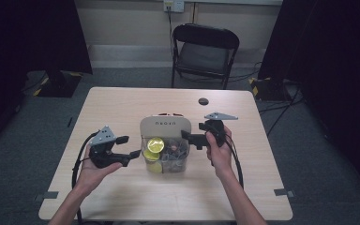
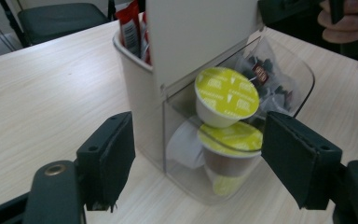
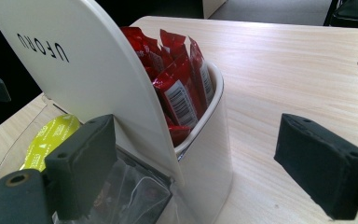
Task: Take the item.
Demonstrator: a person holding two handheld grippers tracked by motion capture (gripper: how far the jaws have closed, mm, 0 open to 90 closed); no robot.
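Nearest in the high view, two bare forearms rise from the bottom edge onto a pale wood-grain table (image 1: 122, 197). The left gripper (image 1: 130, 146) sits just left of the organiser (image 1: 165, 125), its jaws spread with nothing between them. The left gripper view looks between those jaws at the clear front compartment, where lime-lidded coffee capsules (image 2: 226, 95) are stacked one above another beside clear sachets (image 2: 265, 77).

The right gripper (image 1: 191, 138) is at the organiser's right side, near its rear half. In the right gripper view its jaws stand wide apart, one on either side of the white rear tub's end; the pads press on nothing.

The organiser stands at the table's middle: clear bin in front, a cream arched divider with lettering, then the tub of red sachets (image 3: 179, 91).

Farther back is a round cable hole (image 1: 203, 101) in the tabletop. Beyond the table are grey carpet, a black folding chair (image 1: 205, 51), dark curtains on both sides, cables on the floor and a wall socket (image 1: 174, 5).
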